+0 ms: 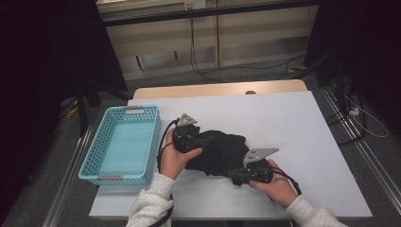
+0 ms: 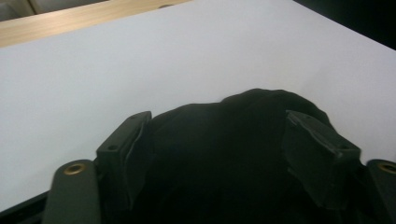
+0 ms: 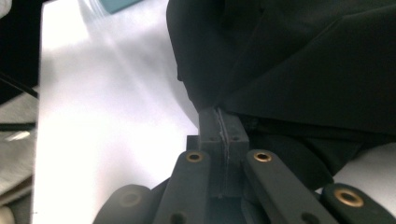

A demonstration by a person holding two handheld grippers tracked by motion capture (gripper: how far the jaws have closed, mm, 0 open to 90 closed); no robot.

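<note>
Nearest the person's edge of the white table [image 1: 293,123], the right gripper [image 1: 235,178] has its jaws pinched tight on the near right edge of a black garment [image 1: 220,151], a fold caught between the pads. Just beyond and left, the left gripper [image 1: 189,142] stands wide around the cloth's bunched left side; I cannot tell if its pads press yet. Far left, the blue basket [image 1: 90,158] holds nothing, so I judge the work at its start: grasping underway, moving or folding left.
</note>
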